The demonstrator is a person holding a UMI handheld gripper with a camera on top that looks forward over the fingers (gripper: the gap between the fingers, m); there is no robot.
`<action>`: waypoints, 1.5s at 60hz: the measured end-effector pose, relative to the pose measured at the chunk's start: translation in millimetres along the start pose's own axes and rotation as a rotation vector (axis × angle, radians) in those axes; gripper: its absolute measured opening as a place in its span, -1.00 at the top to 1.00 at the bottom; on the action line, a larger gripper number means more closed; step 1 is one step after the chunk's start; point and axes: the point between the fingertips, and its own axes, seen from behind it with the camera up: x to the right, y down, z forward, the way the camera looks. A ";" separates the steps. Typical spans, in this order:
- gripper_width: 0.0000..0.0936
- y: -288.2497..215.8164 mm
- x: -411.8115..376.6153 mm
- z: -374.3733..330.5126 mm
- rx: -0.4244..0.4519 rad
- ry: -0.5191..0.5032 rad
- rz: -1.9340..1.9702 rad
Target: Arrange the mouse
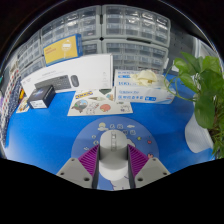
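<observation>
A grey-white mouse [112,155] sits between my gripper's fingers, with the purple pads [91,162] pressing on both its sides. My gripper [113,148] is shut on it and holds it over the near part of a blue mat [55,128]. A white ring printed on the mat [138,128] lies just ahead of the fingers. The mouse's underside is hidden, so whether it touches the mat cannot be told.
Beyond the fingers lie a printed leaflet [98,101], a long white box [75,72], a blue-and-white box [145,85] and a black device [41,96]. A green plant [205,95] stands at the right. Storage drawers [125,25] and a yellow sign [60,48] fill the back.
</observation>
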 end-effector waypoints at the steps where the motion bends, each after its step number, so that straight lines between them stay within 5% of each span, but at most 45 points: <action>1: 0.04 0.2 0.2 0.0 -0.003 0.003 0.000; 7: -0.08 0.8 1.8 -0.5 -0.035 0.017 -0.005; 15: -0.93 -5.1 2.0 -12.3 -0.079 0.062 -0.044; 47: -0.87 -110.9 -119.6 -156.7 0.200 -0.007 0.030; 90: -0.86 -86.4 -200.8 -182.0 0.199 -0.023 -0.035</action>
